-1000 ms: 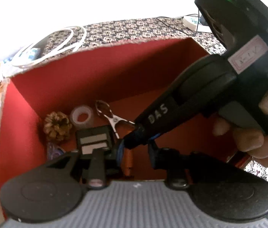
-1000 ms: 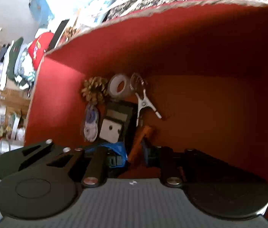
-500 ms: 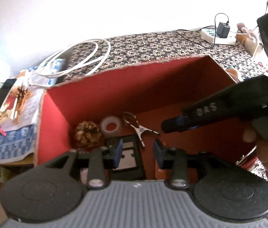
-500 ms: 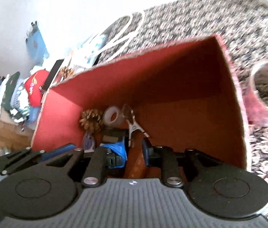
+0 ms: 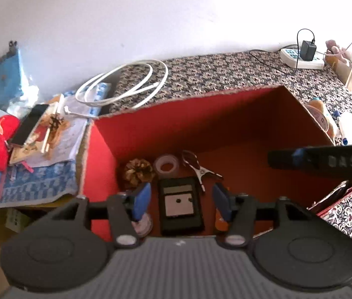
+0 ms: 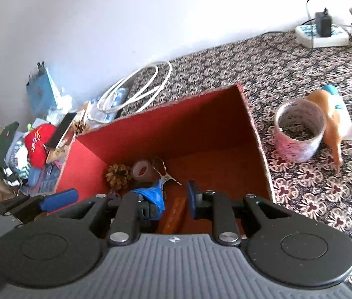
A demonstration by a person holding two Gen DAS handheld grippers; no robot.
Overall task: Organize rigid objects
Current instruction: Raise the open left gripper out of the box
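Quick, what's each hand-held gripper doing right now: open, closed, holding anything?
Left hand-held gripper: jaws opening, nothing between them.
Right hand-held gripper: shut, empty.

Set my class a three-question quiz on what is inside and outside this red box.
1. True or false: the pine cone lies inside the red box.
2. What lies between the pine cone and the metal clip?
3. Which lies outside the box? A pine cone, B metal clip, C coiled white cable.
Key: 1 true; 2 the clear tape roll; 3 C.
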